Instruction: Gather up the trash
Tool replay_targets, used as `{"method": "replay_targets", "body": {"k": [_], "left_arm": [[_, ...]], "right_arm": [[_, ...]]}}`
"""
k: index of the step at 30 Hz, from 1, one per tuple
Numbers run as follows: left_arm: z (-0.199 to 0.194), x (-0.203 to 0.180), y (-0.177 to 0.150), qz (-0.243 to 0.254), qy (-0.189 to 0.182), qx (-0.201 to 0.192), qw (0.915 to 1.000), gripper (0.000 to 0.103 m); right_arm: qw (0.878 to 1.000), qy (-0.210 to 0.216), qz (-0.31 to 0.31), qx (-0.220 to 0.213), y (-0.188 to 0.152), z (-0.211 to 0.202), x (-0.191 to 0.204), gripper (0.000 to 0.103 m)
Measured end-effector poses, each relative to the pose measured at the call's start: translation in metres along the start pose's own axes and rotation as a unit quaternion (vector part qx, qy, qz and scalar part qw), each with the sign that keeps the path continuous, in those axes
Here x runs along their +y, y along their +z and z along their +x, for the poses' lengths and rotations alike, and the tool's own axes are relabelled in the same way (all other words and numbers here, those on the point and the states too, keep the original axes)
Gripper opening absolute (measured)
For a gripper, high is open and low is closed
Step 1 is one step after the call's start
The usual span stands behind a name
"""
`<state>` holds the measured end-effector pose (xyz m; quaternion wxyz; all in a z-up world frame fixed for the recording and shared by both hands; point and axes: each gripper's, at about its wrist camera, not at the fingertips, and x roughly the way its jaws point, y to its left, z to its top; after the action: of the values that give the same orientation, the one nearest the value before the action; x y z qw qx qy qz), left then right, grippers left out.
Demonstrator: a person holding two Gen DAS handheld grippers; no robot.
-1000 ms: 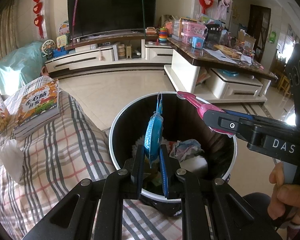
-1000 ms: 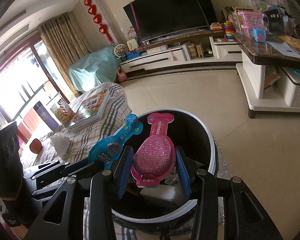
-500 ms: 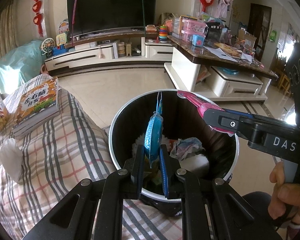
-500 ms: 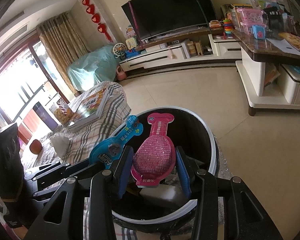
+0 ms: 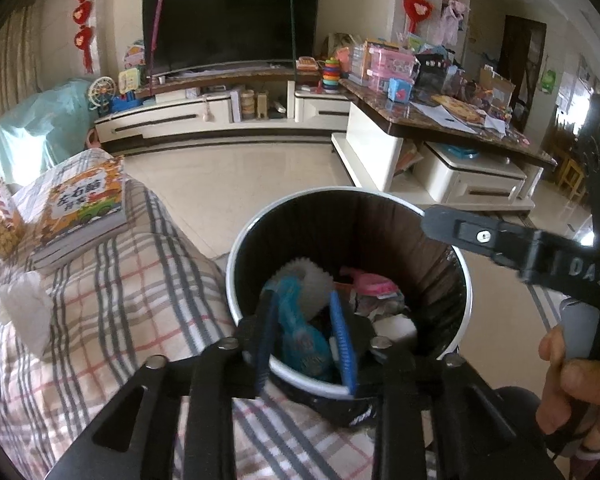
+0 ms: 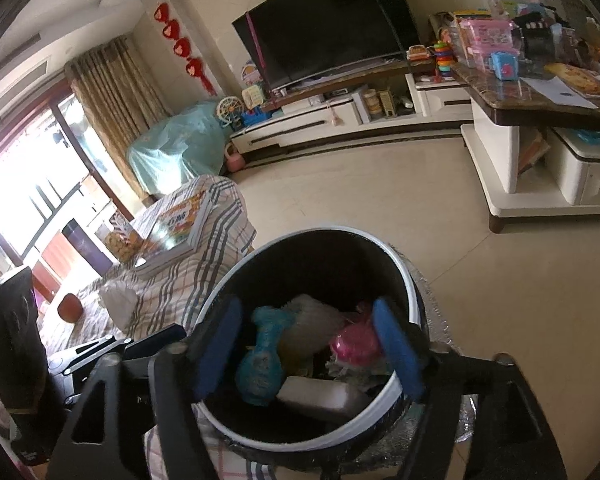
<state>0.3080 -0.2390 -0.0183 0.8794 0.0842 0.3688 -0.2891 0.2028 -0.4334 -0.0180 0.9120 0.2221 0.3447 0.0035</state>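
Both grippers hover over the round white-rimmed black trash bin (image 6: pixel 410 280), jaws opening. The left gripper (image 5: pixel 306 334) and right gripper (image 6: pixel 312 348) grip nothing. The blue plastic blister pack (image 6: pixel 260 356) and pink glittery blister pack (image 6: pixel 354 344) lie loose inside. Risk: a low gripper snagging the rim when it pulls away, tipping the bin.

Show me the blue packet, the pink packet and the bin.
blue packet (image 6: pixel 260 364): right wrist view, its rounded lower body.
pink packet (image 6: pixel 354 344): right wrist view, its glittery bulge.
bin (image 5: pixel 236 252): left wrist view, its white rim.
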Motion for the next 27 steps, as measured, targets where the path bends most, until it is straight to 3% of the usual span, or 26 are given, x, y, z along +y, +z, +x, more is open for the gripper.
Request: {"method": "replay_targets", "body": {"k": [8,9,12,22,27], "left_arm": [[-0.049,0.022,-0.041,-0.063,0.010,-0.036,0.9973,0.060],[-0.056,0.025,-0.048,-0.072,0.012,-0.042,0.9964,0.064],[-0.079,0.034,-0.070,-0.096,0.024,-0.057,0.9935,0.077],[-0.146,0.044,-0.142,-0.132,0.076,-0.104,0.9829,0.083],[-0.179,0.036,-0.161,-0.129,0.107,-0.128,0.9776,0.086]], "right_arm": [[1.000,-0.012,-0.007,-0.025,-0.017,-0.032,0.019,0.096],[1.000,0.010,-0.022,0.002,-0.022,-0.037,0.025,0.099],[0.999,-0.004,-0.035,-0.014,-0.037,-0.052,0.040,0.101],[0.991,-0.056,-0.106,-0.053,-0.094,-0.079,0.083,0.103],[0.984,-0.062,-0.138,-0.094,-0.100,-0.102,0.105,0.103]]}}
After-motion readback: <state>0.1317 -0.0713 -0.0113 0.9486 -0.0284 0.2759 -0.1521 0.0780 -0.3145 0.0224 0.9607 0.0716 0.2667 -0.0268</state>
